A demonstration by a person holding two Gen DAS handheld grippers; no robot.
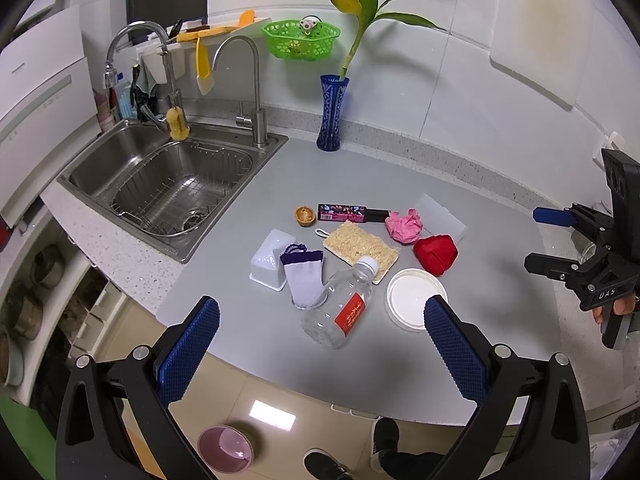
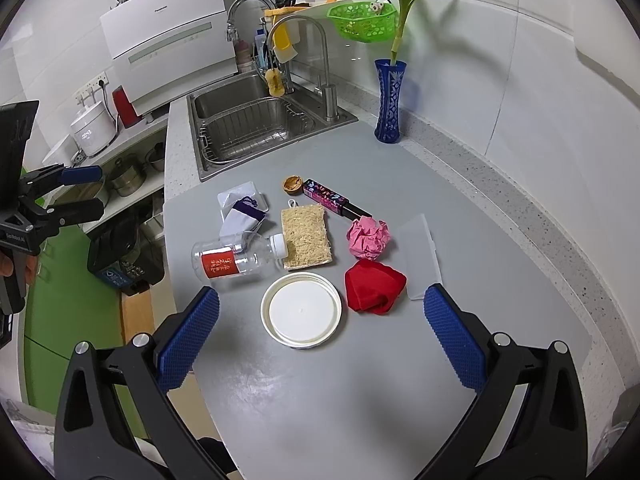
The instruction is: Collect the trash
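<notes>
On the grey counter lie an empty plastic bottle [image 1: 340, 304] [image 2: 236, 260] with a red label, a crumpled pink paper [image 1: 404, 226] [image 2: 369, 237], a walnut shell [image 1: 305, 215] [image 2: 293, 183], a dark patterned wrapper box [image 1: 344, 213] [image 2: 330, 198] and a white round lid [image 1: 414, 298] [image 2: 302, 310]. My left gripper [image 1: 322, 352] is open and empty, above the counter's front edge near the bottle. My right gripper [image 2: 322, 344] is open and empty, just before the lid. Each gripper also shows in the other's view, the right one [image 1: 552, 240] and the left one [image 2: 80, 192].
A loofah scrubber [image 1: 362, 248], red cloth [image 1: 436, 254], white and purple pouch [image 1: 302, 276], white plastic box [image 1: 270, 258] and clear flat lid [image 2: 420, 256] lie among them. A blue vase [image 1: 332, 112] stands at the back. The sink [image 1: 168, 184] is left. A black bin [image 2: 124, 260] stands on the floor.
</notes>
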